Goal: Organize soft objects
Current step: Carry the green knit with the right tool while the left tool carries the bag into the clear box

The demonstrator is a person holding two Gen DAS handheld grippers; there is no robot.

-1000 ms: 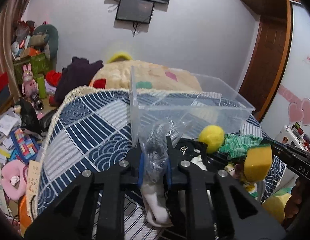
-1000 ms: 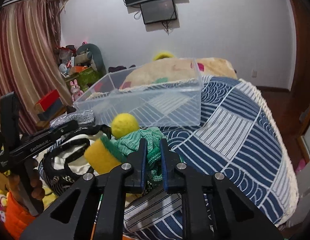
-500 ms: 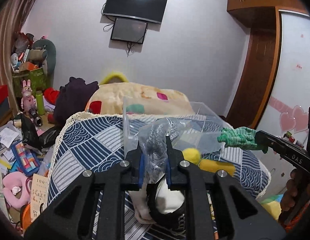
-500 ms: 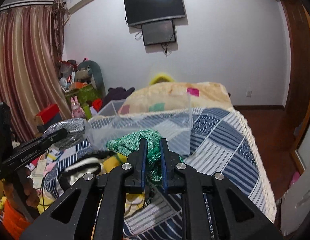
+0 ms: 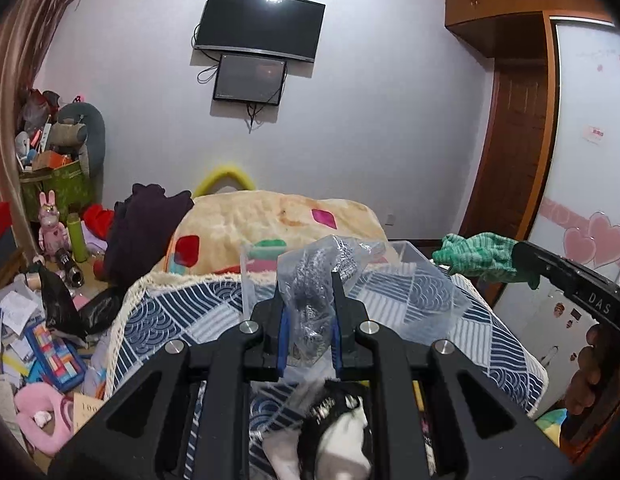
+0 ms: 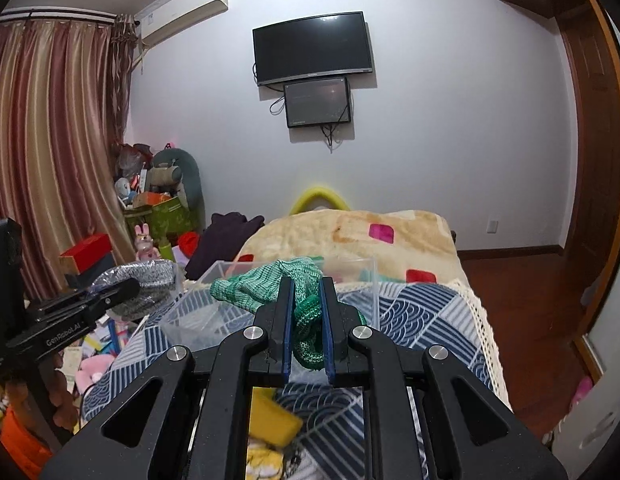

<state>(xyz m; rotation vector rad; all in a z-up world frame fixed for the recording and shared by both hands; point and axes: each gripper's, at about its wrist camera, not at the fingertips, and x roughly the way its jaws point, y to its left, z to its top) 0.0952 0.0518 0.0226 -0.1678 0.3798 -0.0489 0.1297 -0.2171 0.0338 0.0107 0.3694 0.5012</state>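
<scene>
1. Nearest, low between the left gripper's arms: a black and white soft thing (image 5: 338,436), blurry.
2. Left gripper (image 5: 309,312): pinching a clear bag of silver scrubber (image 5: 314,276), lifted above the bed.
3. Right gripper (image 6: 306,312): squeezing a green knit cloth (image 6: 270,284), also up in the air.
4. Just past both: a clear plastic box (image 6: 350,280) on the blue patterned blanket (image 6: 422,316).
5. Farther: a beige blanket (image 5: 278,216) with colored patches.
6. Farthest: a TV (image 6: 312,48) on the wall.
</scene>
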